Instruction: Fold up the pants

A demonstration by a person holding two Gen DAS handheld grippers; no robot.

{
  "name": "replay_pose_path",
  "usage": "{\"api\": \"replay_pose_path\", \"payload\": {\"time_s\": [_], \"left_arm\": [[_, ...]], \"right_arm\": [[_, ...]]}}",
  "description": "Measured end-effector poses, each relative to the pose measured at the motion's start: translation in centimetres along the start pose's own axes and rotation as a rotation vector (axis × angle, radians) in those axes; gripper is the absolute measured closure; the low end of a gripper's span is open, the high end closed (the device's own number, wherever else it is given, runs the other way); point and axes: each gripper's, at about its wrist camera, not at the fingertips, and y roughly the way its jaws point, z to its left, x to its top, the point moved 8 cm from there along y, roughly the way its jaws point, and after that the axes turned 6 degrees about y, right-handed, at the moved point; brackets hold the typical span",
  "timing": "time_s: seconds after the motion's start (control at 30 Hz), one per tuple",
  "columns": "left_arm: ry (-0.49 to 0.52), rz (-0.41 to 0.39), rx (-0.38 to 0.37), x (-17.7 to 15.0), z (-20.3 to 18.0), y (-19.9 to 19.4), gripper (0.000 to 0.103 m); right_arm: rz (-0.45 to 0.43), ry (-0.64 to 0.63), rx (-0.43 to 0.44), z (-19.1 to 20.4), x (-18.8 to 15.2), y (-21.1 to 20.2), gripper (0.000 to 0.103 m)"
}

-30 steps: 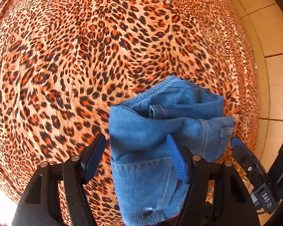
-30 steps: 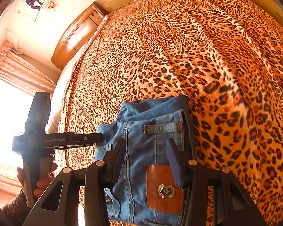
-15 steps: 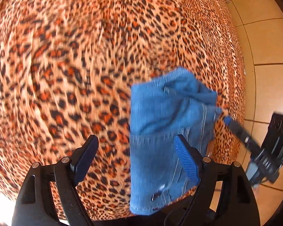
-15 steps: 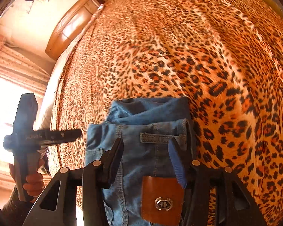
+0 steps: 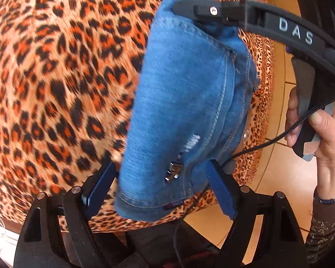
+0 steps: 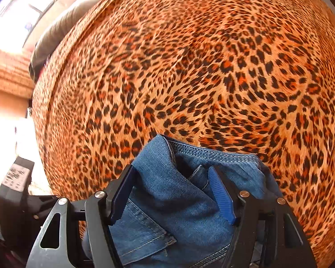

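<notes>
Folded blue jeans (image 5: pixel 185 102) lie on a leopard-print bedspread (image 5: pixel 55 89) close to its edge. My left gripper (image 5: pixel 160 183) stands wide over the near end, and the denim shows between its blue pads (image 5: pixel 221 192) with no visible squeeze. A hand (image 5: pixel 323 134) holds my right gripper (image 5: pixel 189 11), which reaches over the far end of the jeans. In the right wrist view that gripper (image 6: pixel 172 192) points steeply down into bunched denim (image 6: pixel 174 212). Its jaws are closing with cloth between them, and I see no firm pinch.
Tan floor tiles (image 5: pixel 285 178) lie just past the bed edge on the right. A black cable (image 5: pixel 268 140) hangs from the right tool across that gap. A grey bolster (image 6: pixel 55 29) and a curtain (image 6: pixel 6 71) sit beyond the bed's far left side.
Both cameras have come closer to the jeans and swung toward the bed edge. The right gripper has rolled and now reaches across the far end of the jeans. The leather patch is out of sight.
</notes>
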Motion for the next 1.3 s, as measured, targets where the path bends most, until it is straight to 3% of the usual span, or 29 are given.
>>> {"api": "replay_pose_path", "payload": {"time_s": [0.07,0.13,0.2,0.27,0.33,0.37,0.43,0.6,0.77,0.9,1.0,1.13,1.23,1.3], "left_arm": [[0.066,-0.055,0.077,-1.0,-1.0,0.3,0.022],[0.107,-0.063,0.148,-1.3,-1.3,0.9,0.023],[0.092,-0.068,0.150,-1.4,-1.8,0.5,0.023],[0.100,-0.072,0.142,-1.5,-2.4,-0.5,0.023],[0.130,-0.117,0.187,-1.2,-2.3,-2.9,0.023],[0.143,-0.144,0.204,-0.7,-2.2,-4.3,0.022],[0.147,-0.172,0.187,0.3,-2.4,-5.9,0.022],[0.115,-0.132,0.139,4.6,-2.0,-6.1,0.021],[0.057,-0.040,0.107,5.5,-2.9,-1.9,0.021],[0.038,0.009,0.113,5.6,-3.2,0.3,0.021],[0.036,0.029,0.106,5.5,-3.7,1.1,0.021],[0.047,0.052,0.127,6.2,-4.2,1.9,0.021],[0.041,0.061,0.139,6.7,-4.5,2.5,0.017],[0.054,0.061,0.174,6.7,-4.8,2.7,0.017]], "right_arm": [[-0.029,-0.008,0.007,0.4,-0.1,-1.3,0.088],[-0.015,0.048,0.000,-1.2,-0.6,-0.7,0.088],[-0.016,0.116,0.038,-1.7,-0.5,-0.3,0.085],[-0.076,0.150,0.084,-1.7,-0.1,-2.1,0.076],[-0.156,0.255,0.170,-3.4,-0.3,-4.9,0.071],[-0.185,0.325,0.215,-4.3,-0.7,-6.3,0.053],[-0.243,0.423,0.224,-6.8,-3.2,-8.6,0.029],[-0.252,0.634,0.254,-11.8,-12.5,-9.0,0.027],[-0.255,0.813,0.369,-11.7,-18.5,-5.0,0.026],[-0.314,0.889,0.442,-10.7,-19.8,-3.0,0.026],[-0.377,0.881,0.570,-8.8,-19.2,-3.2,0.026],[-0.402,0.896,0.536,-8.9,-19.2,-2.2,0.026],[-0.449,0.928,0.557,-8.7,-19.3,-1.6,0.026],[-0.459,0.910,0.480,-7.8,-19.1,-1.8,0.025]]}}
